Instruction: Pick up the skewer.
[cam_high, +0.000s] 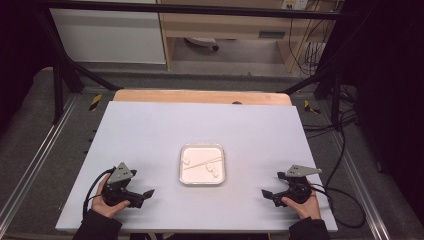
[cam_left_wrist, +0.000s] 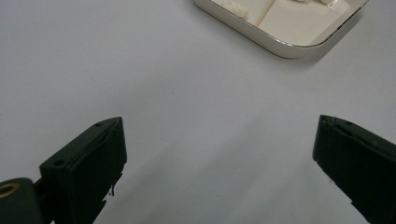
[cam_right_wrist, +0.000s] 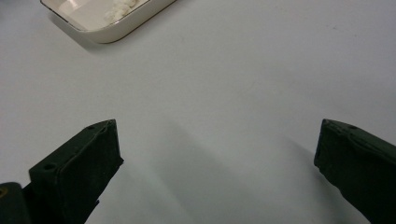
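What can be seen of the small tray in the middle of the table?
The tray is shallow, squarish with rounded corners, white or cream with a glossy raised rim, perhaps enamel or plastic. It lies flat near the middle of the pale table, between the two grippers and apart from both. Inside lie a thin pale stick placed diagonally and a few small whitish lumps, too small to identify. Nothing else touches it.

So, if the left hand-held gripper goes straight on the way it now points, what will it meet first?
Probably the shallow white square tray, near its corner. Before it, the left hand-held gripper crosses bare white table.
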